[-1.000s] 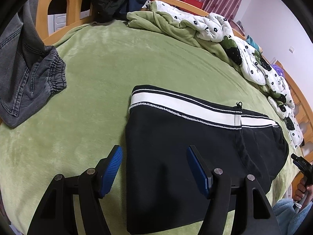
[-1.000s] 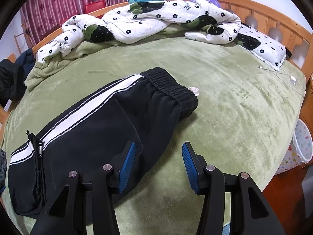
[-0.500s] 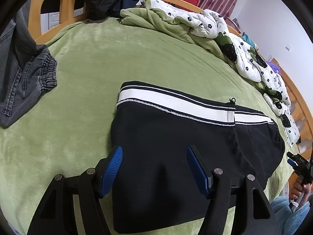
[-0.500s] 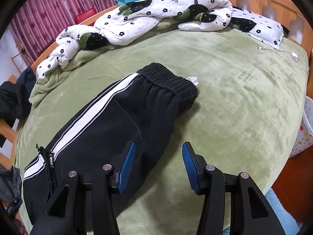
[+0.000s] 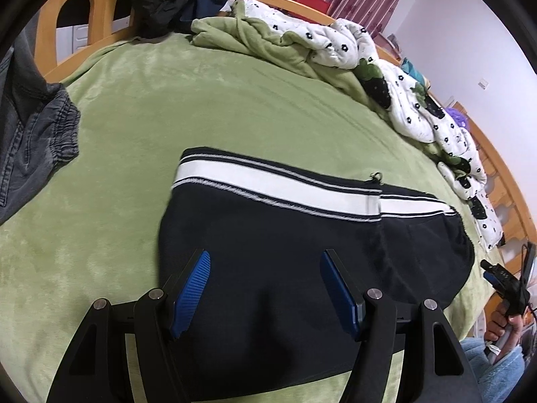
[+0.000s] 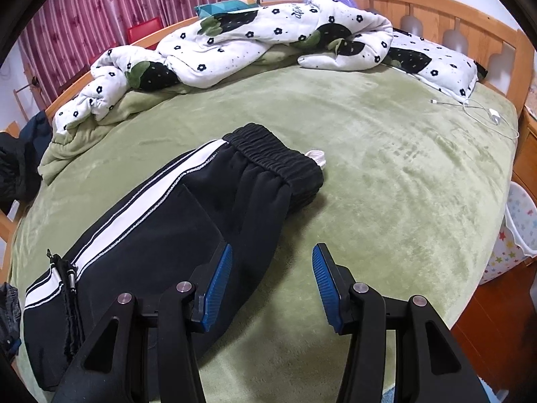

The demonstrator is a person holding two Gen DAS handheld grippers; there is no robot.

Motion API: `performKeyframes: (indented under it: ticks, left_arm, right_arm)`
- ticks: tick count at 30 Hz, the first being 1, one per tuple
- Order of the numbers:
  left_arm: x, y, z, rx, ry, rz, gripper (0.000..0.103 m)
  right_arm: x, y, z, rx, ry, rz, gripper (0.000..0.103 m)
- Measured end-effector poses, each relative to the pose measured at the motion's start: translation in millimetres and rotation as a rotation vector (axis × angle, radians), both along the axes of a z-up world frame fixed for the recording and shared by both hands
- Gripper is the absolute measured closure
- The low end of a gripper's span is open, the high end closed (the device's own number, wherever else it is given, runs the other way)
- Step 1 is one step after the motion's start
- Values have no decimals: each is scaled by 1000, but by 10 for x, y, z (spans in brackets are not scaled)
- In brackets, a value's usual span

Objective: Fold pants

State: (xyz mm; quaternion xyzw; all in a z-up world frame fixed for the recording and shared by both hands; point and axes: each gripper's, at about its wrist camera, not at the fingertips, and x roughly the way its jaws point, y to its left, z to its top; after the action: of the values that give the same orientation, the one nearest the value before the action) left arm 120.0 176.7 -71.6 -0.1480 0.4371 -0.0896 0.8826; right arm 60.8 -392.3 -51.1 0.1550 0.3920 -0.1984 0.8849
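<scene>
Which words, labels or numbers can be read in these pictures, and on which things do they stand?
White quilt: a short line of dark cursive lettering near its top edge, too small and blurred to read.
Black pants: no text visible.
Nothing else carries readable writing.

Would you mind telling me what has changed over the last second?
The left gripper has shifted sideways from the black pants' folded edge to over the fabric. Nothing was grasped or released: both it and the right gripper stay open, and the pants lie unmoved on the green blanket.
</scene>
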Motion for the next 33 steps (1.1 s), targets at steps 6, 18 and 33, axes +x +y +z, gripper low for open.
performKeyframes:
  ticks: [6, 18, 33]
  left_arm:
    - [-28, -259, 119, 35, -19, -13, 37]
    - [-196, -757, 297, 180, -70, -38, 37]
    - [-715, -574, 321, 334, -120, 127, 36]
  right_arm:
    - [152, -55, 35, 26, -2, 29, 52]
    - [465, -178, -126, 128, 1, 95, 43]
    - [254, -1010, -525, 455, -73, 66, 43]
